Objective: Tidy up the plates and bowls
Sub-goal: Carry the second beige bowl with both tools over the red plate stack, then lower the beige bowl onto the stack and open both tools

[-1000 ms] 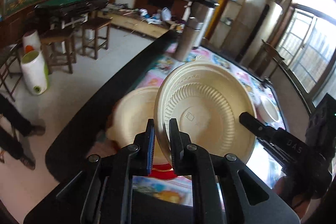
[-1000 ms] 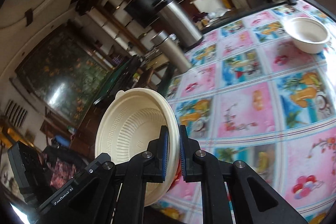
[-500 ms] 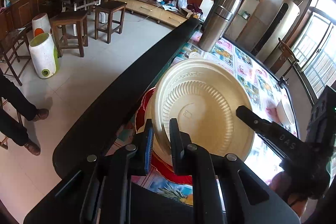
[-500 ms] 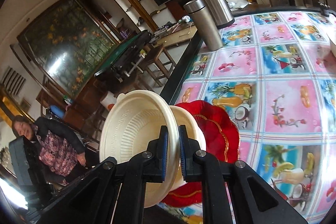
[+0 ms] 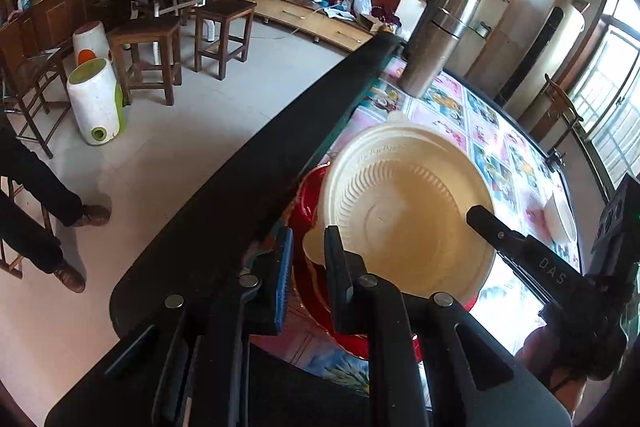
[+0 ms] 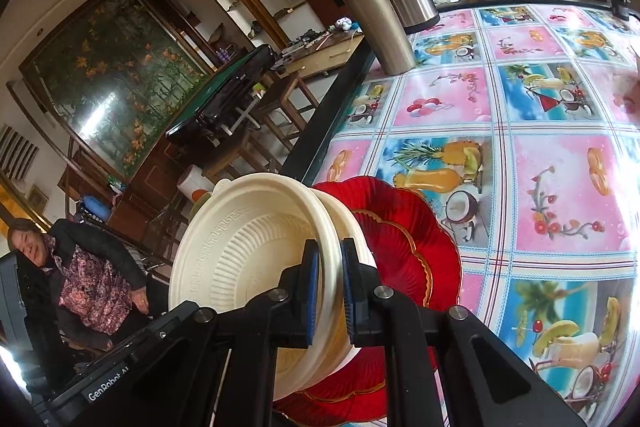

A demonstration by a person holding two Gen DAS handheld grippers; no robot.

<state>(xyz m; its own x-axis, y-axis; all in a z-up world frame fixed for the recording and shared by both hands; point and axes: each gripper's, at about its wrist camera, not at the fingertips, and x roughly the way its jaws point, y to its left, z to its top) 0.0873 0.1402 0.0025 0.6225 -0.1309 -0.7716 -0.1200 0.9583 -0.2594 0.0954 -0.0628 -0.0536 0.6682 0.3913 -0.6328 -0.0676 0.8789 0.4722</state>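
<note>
A cream disposable bowl (image 5: 408, 211) sits nested on another cream bowl, on red plates (image 5: 308, 195) at the table's left edge. My left gripper (image 5: 306, 251) stands open at the bowl's near rim, which lies loose between its jaws. My right gripper (image 6: 329, 277) is shut on the top bowl's rim (image 6: 256, 251); the lower bowl (image 6: 348, 223) and the red plates (image 6: 404, 251) show behind it. The right gripper also shows in the left wrist view (image 5: 520, 251).
Two steel flasks (image 6: 384, 3) stand at the table's far left corner. Another cream bowl (image 5: 562, 215) sits further right on the patterned tablecloth (image 6: 560, 155). The black table edge (image 5: 256, 187) runs left of the stack. People, stools and bins are on the floor beyond.
Both grippers brought the cream bowl down onto the bowl on the red plates. My left gripper has opened off its rim; the right one still pinches it.
</note>
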